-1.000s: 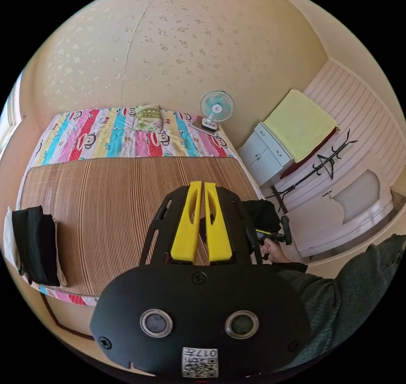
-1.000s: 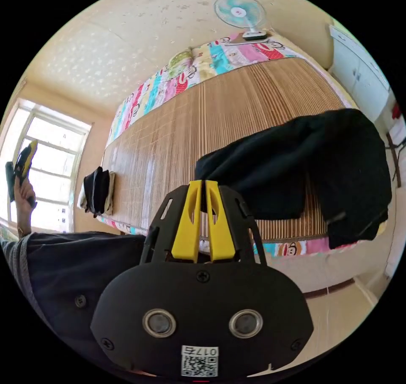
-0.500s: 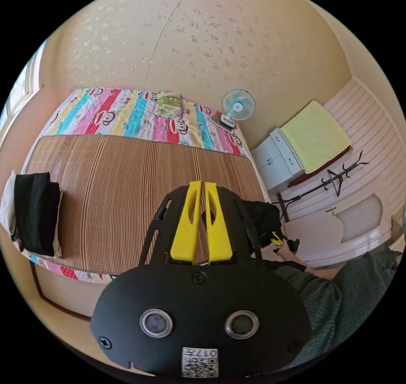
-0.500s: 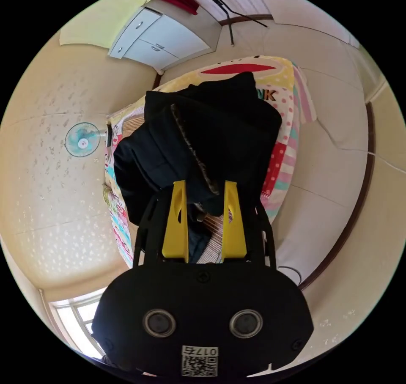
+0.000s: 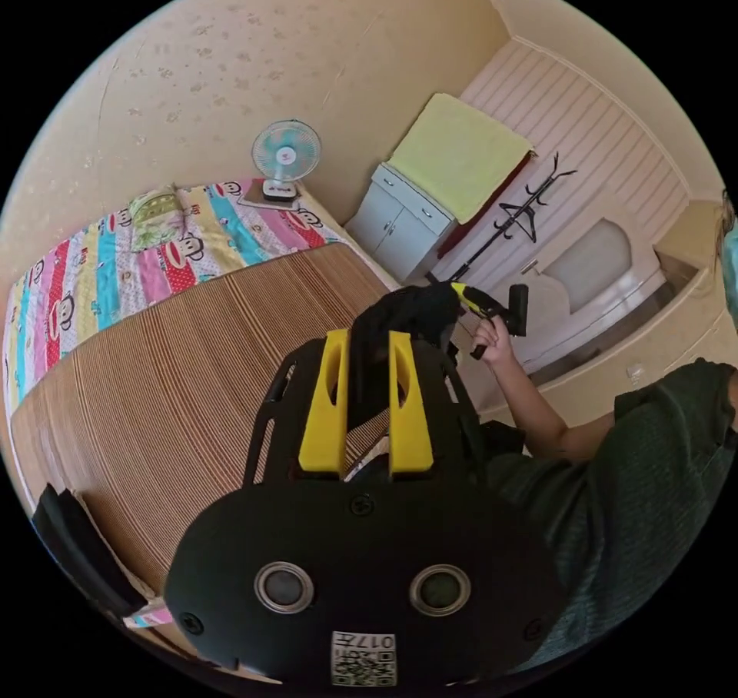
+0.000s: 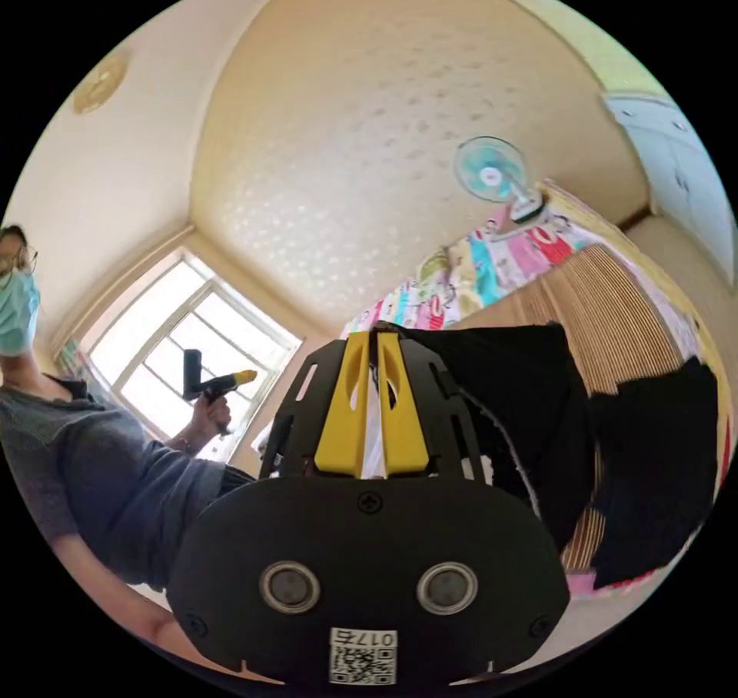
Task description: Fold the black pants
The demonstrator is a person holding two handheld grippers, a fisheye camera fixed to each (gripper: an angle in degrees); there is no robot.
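Note:
The black pants [image 6: 530, 413] hang lifted over the bed's near edge, and one part [image 6: 661, 460] still lies on the mat. My right gripper [image 6: 370, 337] is shut on their top edge. In the left gripper view that right gripper [image 5: 467, 295], in a person's hand, holds the bunched pants [image 5: 411, 314] up beside the bed corner. My left gripper [image 5: 367, 337] is open, and the dark cloth shows through its gap, farther off. From the right gripper view the left gripper [image 6: 243, 377] is raised before the window, apart from the pants.
A bamboo mat [image 5: 200, 360] covers the bed over a striped cartoon sheet [image 5: 100, 267]. A folded dark stack [image 5: 73, 548] sits at the mat's near corner. A small fan [image 5: 286, 152], a white cabinet [image 5: 400, 221] and a coat stand [image 5: 523, 214] lie beyond.
My right gripper closed on the pants and lifted them off the mat. My left gripper went from shut to open. Both cameras swung widely.

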